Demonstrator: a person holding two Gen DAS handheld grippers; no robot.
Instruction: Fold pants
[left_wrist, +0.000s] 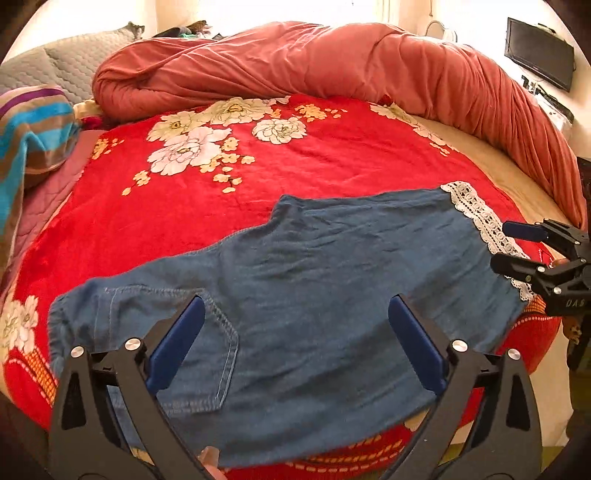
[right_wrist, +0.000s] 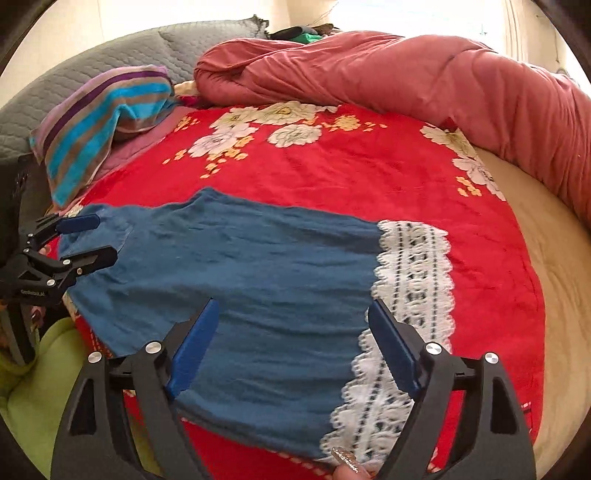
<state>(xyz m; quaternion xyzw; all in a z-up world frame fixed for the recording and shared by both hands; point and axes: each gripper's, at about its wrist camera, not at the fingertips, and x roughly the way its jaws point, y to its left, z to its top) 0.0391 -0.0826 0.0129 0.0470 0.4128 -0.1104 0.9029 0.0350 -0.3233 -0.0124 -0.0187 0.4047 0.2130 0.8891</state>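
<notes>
The pants (left_wrist: 314, 295) lie flat on the bed's red blanket (left_wrist: 332, 158), long axis running side to side: waist and pocket (left_wrist: 207, 354) at the left end, lace hem (right_wrist: 413, 280) at the right. The left hand-held gripper (left_wrist: 295, 350) hangs over the pocket end, jaws spread wide, nothing between them; the right hand-held gripper (right_wrist: 291, 347) hangs just inside the lace, jaws apart and likewise empty. Each hand has its own end nearest, so a fold end to end looks likeliest. On the right gripper's body I read "DAS"; the left's lettering is too small.
</notes>
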